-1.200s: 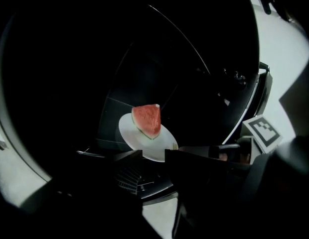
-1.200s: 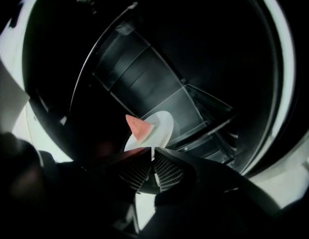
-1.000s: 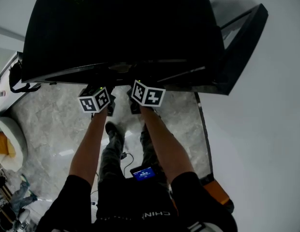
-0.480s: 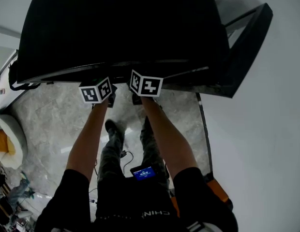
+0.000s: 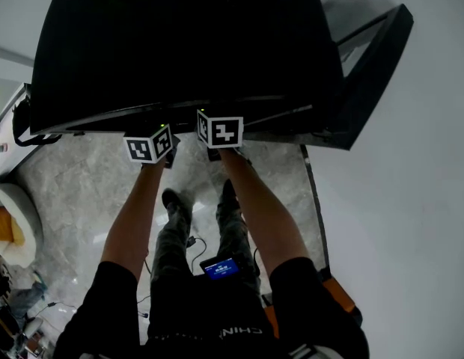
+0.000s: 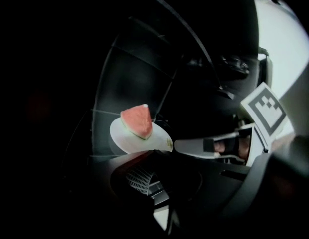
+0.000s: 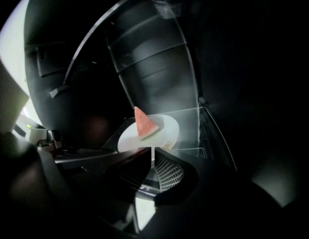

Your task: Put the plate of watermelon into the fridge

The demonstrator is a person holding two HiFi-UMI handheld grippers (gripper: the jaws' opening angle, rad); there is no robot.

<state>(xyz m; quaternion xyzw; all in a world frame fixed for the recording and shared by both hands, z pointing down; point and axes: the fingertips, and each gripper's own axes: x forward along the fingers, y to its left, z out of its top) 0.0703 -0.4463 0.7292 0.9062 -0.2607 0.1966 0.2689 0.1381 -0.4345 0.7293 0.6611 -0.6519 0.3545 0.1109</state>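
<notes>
both pairs of jaws are together and empty. the left hand-held gripper (image 6: 155, 154), just closed, and the right hand-held gripper (image 7: 152, 152) point at the near rim of the plate (image 7: 167, 127). it rests with its watermelon wedge (image 7: 144, 122) on the glass shelf (image 7: 197, 119) inside the fridge (image 5: 187, 43). placing looks done, and the next move is probably to back out without dragging the plate.

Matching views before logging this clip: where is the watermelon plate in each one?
Head view: not in it.
Left gripper view: plate, left of centre, just above the jaws.
Right gripper view: plate at centre, just above the jaws.
Shared landmark: the black fridge: its outside in head view, its inside in both gripper views.
</notes>
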